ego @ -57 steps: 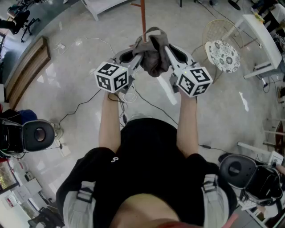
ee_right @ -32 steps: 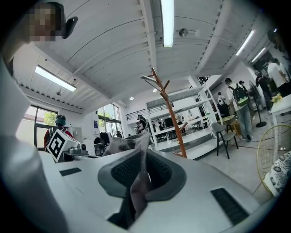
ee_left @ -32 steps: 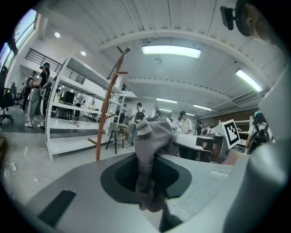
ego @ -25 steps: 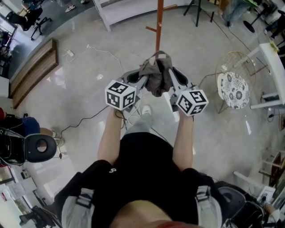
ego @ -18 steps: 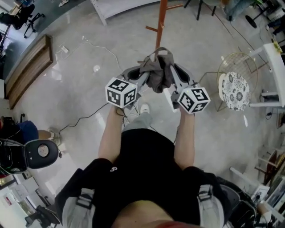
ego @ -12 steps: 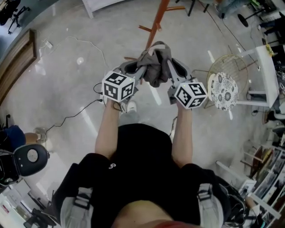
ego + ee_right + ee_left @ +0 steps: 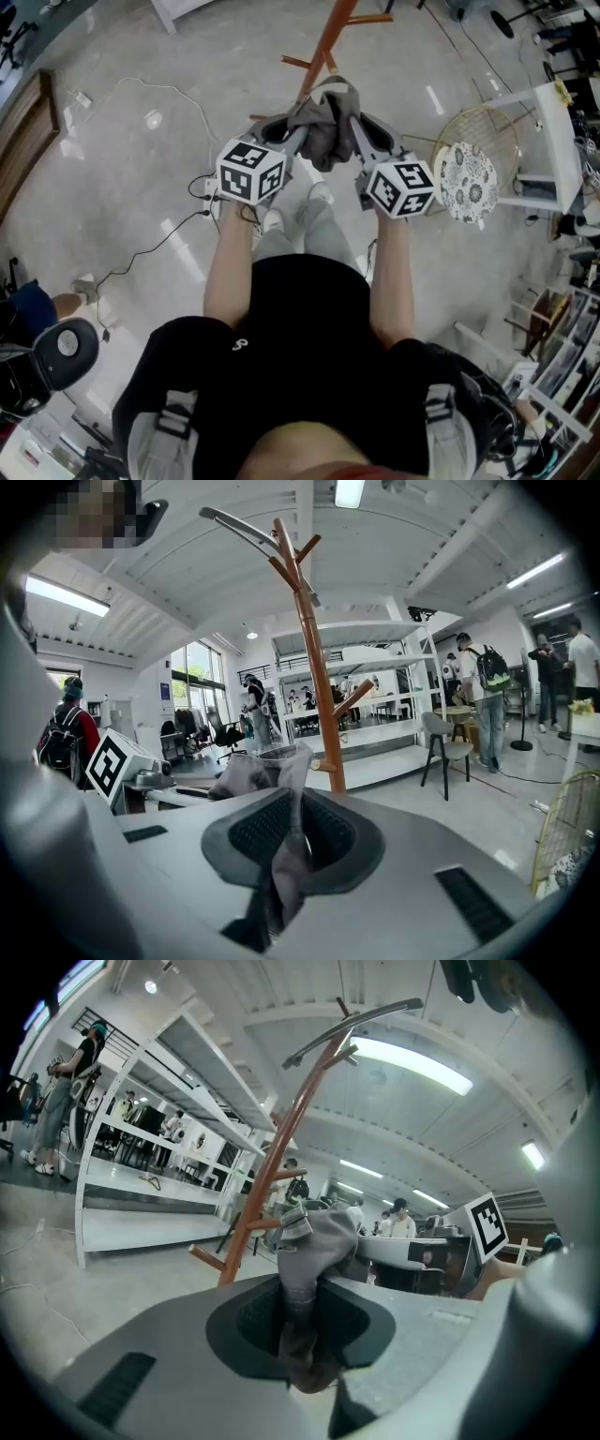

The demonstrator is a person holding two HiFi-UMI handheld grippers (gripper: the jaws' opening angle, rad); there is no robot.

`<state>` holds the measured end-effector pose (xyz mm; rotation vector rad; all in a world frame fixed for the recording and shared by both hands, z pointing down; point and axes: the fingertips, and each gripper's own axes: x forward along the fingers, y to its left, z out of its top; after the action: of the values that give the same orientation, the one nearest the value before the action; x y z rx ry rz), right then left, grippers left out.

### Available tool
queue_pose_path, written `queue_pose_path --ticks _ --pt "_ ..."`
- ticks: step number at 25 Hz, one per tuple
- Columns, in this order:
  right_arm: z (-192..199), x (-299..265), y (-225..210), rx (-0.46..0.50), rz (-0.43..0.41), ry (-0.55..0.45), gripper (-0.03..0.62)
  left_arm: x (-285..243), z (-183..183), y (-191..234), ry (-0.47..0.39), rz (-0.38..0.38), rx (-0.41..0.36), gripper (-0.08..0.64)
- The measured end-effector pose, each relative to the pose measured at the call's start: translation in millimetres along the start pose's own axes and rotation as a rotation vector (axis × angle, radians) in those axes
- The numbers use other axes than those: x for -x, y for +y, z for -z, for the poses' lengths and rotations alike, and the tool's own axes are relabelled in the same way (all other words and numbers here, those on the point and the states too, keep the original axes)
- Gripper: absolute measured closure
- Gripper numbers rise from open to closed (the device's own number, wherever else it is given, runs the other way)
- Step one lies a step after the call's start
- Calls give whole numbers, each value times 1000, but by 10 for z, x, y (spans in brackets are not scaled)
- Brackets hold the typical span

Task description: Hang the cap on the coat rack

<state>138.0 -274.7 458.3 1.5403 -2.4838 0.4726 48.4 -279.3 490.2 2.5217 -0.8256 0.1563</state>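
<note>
Nearest, two bare forearms [image 7: 229, 272], one behind each tool. Two marker cubes [image 7: 250, 171], one on each gripper.

Left gripper [image 7: 292, 131] clamped on grey cloth, jaws close together with a thick fold pinched between the pads. Right gripper [image 7: 359, 131] likewise closed, on a thinner edge of the same cloth. Only one cap [image 7: 324, 122], bunched and limp, held up in the air between the two grippers and well off the floor.

Under the grippers, two shoes [image 7: 317, 199] on the pale polished floor [image 7: 141, 169]. One thin cable [image 7: 141, 253] snaking across it at the left.

Just beyond the cap, one orange-brown coat rack [image 7: 323, 42]: a single pole with short pegs angled upward, none carrying anything.

Off to the right, one round wire chair [image 7: 469, 173] with a patterned cushion, then one white table [image 7: 553, 112] past it.

Farthest, in the right gripper view, white shelving [image 7: 394, 696] along the wall and several people [image 7: 486, 700] standing, too small for a sure count.
</note>
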Motion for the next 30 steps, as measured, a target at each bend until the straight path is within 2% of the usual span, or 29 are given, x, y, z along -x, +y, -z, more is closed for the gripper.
queue_pose_path --ticks 9,21,30 --pt "-71 -378 -287 58 -29 66 558 -361 -118 410 10 -35 20 509" --pt "351 -870 -586 43 -75 194 560 -755 189 831 133 -114 46 509" --pt "482 -1247 -792 62 -114 272 561 -1039 238 1091 176 -196 79 508"
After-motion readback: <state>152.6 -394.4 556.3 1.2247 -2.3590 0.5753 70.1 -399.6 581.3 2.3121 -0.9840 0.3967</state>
